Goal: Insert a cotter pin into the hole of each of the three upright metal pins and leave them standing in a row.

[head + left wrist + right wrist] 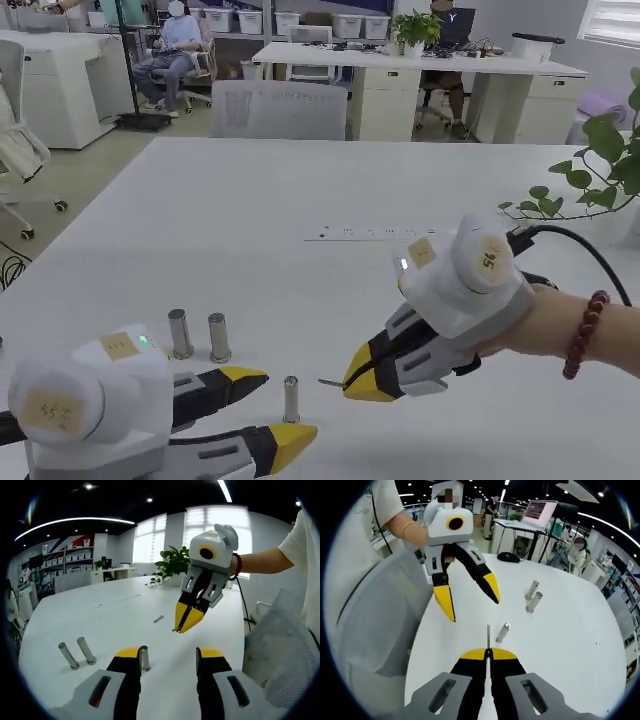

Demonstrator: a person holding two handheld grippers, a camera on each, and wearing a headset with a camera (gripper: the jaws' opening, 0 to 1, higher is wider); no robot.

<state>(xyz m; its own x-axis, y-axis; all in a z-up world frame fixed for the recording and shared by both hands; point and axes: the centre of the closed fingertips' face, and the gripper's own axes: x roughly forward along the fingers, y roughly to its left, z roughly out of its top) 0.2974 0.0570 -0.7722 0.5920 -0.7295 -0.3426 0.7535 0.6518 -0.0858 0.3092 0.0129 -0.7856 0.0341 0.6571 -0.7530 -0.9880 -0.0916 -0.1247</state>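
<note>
Right gripper view: right claw [488, 653] clamped on the rear end of the thin cotter pin [488, 635], likely light and slippery; left claw [473, 609] apart near the probably tippy metal pin [503, 632].

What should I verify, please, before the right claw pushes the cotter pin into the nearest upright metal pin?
1. Right claw is shut on the thin metal cotter pin: ok.
2. Cotter pin points toward the short grey upright metal pin nearest to it: ok.
3. Cotter pin is lined up with that pin's hole: cannot tell, the hole is too small to see.
4. Left claw steadies that pin: not ok, it is open, with the pin ungripped between its jaws.
5. The two other grey upright metal pins stand apart from both claws: ok.
</note>
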